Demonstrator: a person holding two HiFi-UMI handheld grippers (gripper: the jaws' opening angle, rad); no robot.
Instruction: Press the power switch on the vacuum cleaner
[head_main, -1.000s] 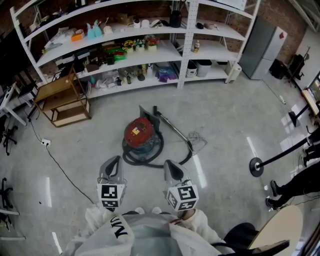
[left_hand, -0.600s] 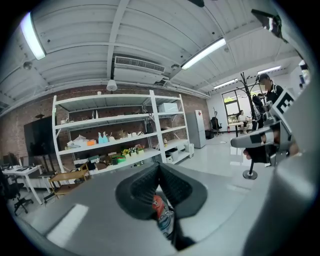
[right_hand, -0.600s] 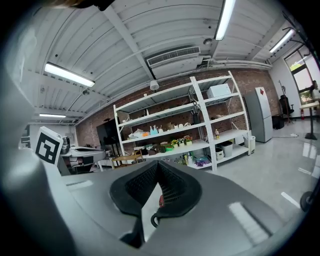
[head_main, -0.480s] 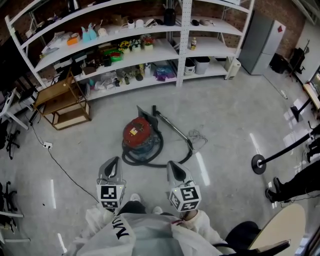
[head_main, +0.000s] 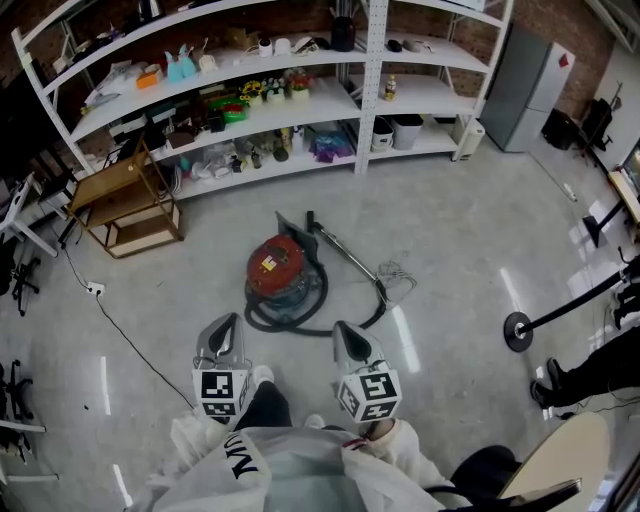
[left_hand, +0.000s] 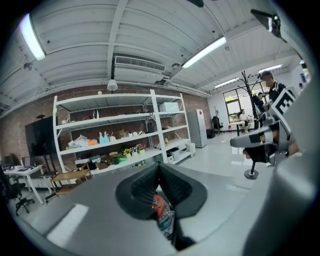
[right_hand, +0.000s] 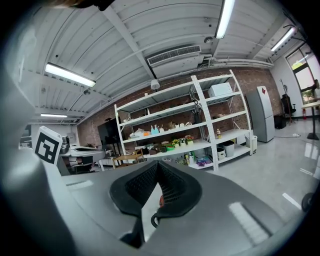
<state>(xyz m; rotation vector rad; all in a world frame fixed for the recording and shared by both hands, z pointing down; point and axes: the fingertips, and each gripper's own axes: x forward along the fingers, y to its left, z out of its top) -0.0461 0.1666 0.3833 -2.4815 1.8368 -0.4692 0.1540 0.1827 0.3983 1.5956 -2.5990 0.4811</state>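
A red canister vacuum cleaner (head_main: 277, 268) stands on the concrete floor, with its dark hose (head_main: 300, 318) coiled round its base and its wand (head_main: 348, 255) lying off to the right. Both grippers are held short of it, on the near side. My left gripper (head_main: 230, 320) is shut with nothing in it, and so is my right gripper (head_main: 339, 327). In the left gripper view the shut left gripper (left_hand: 159, 165) leaves a gap below its tips, through which part of the vacuum cleaner (left_hand: 160, 209) shows. The right gripper (right_hand: 158, 163) view shows only a red sliver of the vacuum cleaner (right_hand: 161, 201).
White shelving (head_main: 250, 110) full of small items lines the far wall. A wooden side table (head_main: 125, 200) stands at the left, with a cable (head_main: 125, 340) running across the floor. At the right are a stanchion base (head_main: 517, 332), a person's legs (head_main: 590, 375) and a round table (head_main: 560, 460).
The person's dark leg and white shoe have stepped forward between the two grippers. Both grippers stay shut, about where they were in the picture.
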